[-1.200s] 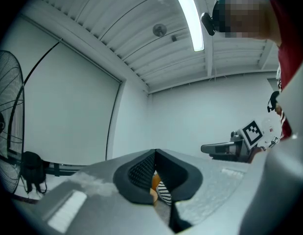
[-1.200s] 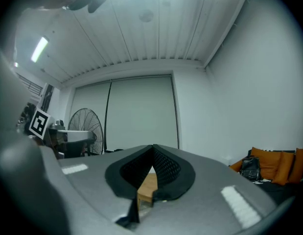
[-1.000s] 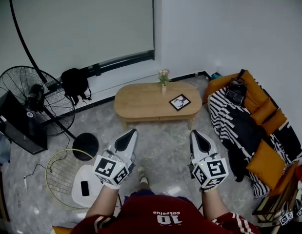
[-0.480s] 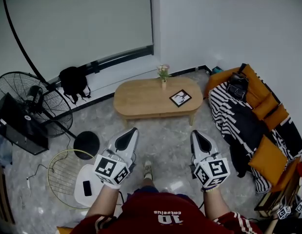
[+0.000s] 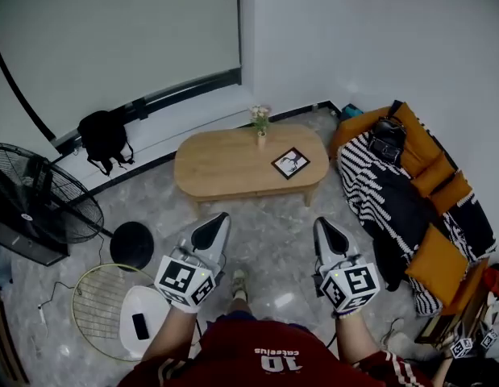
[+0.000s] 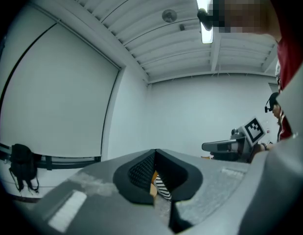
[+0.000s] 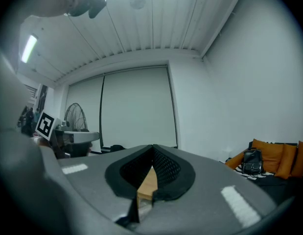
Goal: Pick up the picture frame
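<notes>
The wooden table point(image 5: 225, 168) is sitting well ahead of both claws, nearer than a second ago. The red shirt point(image 5: 269, 353) behind them is showing "10". The left claw point(image 5: 210, 230) and right claw point(image 5: 330, 234) are staying closed, empty. The picture frame point(image 5: 290, 163) is lying on the table, ahead of the right claw.

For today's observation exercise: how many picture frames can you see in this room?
1. The picture frame lies flat on the wooden coffee table, toward its right end, close to the flower vase. Others may sit outside the views.
</notes>
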Available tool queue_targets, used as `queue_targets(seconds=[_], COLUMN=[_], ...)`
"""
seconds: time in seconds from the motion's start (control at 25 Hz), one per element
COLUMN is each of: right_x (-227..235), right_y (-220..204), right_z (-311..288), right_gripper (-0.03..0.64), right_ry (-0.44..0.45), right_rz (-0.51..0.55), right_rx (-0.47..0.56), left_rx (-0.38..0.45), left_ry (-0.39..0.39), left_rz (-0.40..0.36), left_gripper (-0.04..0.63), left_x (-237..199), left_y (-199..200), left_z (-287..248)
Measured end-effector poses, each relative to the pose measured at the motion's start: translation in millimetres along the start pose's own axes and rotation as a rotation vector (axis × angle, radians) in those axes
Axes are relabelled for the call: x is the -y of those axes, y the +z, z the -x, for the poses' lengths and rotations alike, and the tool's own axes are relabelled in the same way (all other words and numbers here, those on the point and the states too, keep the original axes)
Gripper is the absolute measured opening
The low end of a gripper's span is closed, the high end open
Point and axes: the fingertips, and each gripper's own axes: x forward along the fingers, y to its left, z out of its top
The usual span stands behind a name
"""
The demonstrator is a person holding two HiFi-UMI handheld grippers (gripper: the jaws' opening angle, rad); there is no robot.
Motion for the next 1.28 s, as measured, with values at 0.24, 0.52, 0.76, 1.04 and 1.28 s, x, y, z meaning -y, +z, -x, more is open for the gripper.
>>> queue_targets(seconds=[0.24,0.52,0.76,1.04,1.28], right_x=[20.1,30.6,26.4,27.6,32.0], right_y=[9.8,25.3,38.4,37.4,38.3], right_z=[-69.3,-136.7,-187.8,-220.9,-238.7], right_gripper=[-0.006,-0.006,-0.006,-0.006,-0.006], right_ry=[-0.014,-0.051,-0.068,-0.093,-0.099], right_rz=[-0.002,0.003,-0.011,0.012,0.010], right_rx=[-0.015,-0.022,-0.033,-0.033,-0.043], left_rx=[-0.024,-0.029,-0.010,-0.014,-0.012], left_ry=[-0.015,-0.072,-0.137,-0.158,-0.169], left_rz=[0.011,0.004,0.038,0.047,0.055], left_gripper=[0.000,0.000,0.000,0.000,0.000], left_x=[-55.5,-108.3,-153.7,-186.5,-199.3], left_y=[-1.2,9.1,16.5,4.3,3.3], left_z=[-57.9,-111.8,-144.5,-164.9,-174.2])
